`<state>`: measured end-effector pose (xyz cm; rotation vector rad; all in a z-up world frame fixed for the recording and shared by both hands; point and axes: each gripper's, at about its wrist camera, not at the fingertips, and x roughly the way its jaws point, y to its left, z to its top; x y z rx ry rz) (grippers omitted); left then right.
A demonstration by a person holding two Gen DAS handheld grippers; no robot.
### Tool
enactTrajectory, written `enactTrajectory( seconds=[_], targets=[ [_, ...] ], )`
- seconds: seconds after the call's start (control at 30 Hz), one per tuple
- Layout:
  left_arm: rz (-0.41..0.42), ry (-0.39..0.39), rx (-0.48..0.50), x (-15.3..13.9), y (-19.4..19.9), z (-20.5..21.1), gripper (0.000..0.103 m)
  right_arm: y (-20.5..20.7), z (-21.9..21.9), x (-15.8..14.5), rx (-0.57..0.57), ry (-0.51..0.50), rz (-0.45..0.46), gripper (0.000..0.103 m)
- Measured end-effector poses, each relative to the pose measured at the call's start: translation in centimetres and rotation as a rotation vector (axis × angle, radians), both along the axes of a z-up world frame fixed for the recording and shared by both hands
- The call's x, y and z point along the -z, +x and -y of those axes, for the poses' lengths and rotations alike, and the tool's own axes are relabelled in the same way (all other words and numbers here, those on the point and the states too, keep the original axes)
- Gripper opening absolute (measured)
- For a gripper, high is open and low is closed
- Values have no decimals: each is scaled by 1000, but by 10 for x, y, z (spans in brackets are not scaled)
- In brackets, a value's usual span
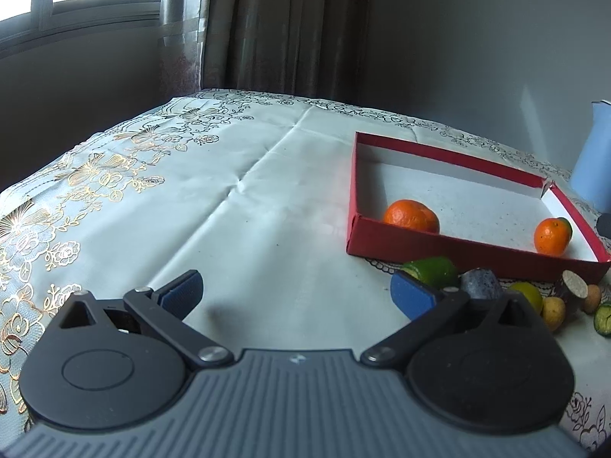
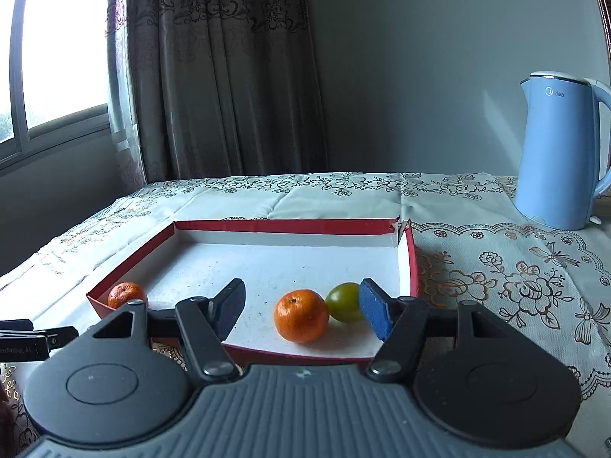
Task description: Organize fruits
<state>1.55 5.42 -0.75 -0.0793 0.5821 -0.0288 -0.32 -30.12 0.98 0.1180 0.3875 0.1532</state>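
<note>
Right gripper [image 2: 303, 307] tilts down over red box [image 2: 290, 226], seemingly empty.

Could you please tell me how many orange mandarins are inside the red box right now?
2: one mandarin in the near left corner of the red box, another near the front right, beside a green fruit.

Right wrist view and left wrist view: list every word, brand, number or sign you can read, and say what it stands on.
"dea" after a round logo mark, on the blue kettle; the first letters are not legible.
Small white lettering on the black device at the left edge: too blurred to read.
Left wrist view: no readable text.
</note>
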Motion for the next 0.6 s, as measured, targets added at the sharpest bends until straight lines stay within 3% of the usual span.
enactTrajectory(
  seconds=[0.2,0.37,0.6],
  targets=[
    [35,74,55,-3,-4,16,103,-39,25,22,45,31,1,66],
    [35,103,103,-5,-3,33,103,-47,33,30,56,69,1,66],
    [18,89,113,-5,5,46,103,-46,33,32,45,76,1,66]
  ],
)
